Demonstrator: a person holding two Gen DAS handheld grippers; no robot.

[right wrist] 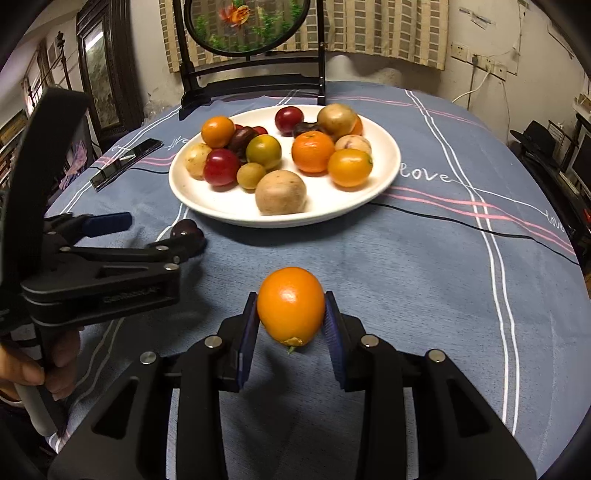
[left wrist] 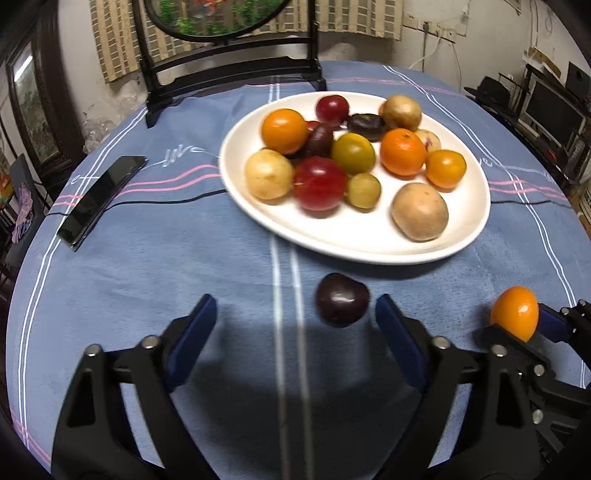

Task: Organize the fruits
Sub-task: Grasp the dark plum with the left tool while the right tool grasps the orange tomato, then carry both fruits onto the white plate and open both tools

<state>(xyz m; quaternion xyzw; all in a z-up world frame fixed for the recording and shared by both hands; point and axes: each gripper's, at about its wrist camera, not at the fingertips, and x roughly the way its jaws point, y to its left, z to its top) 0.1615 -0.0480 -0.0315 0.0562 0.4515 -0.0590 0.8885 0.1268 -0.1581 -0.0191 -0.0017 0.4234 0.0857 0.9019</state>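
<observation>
Dim room: stained wall (right wrist: 402, 40), perhaps woven blind (right wrist: 369, 29), dark-framed mirror (right wrist: 98, 79).

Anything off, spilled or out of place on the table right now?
One dark plum lies loose on the blue cloth in front of the white plate, between the open left tool's fingers. The right tool grips an orange fruit. Nothing looks spilled or damaged.

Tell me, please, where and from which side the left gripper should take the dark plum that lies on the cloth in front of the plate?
Grip the dark plum across its round middle, coming down from above and the near side. The left gripper is open with the plum between its fingers, nearer the right one, so shifting slightly rightward probably centres it.
</observation>
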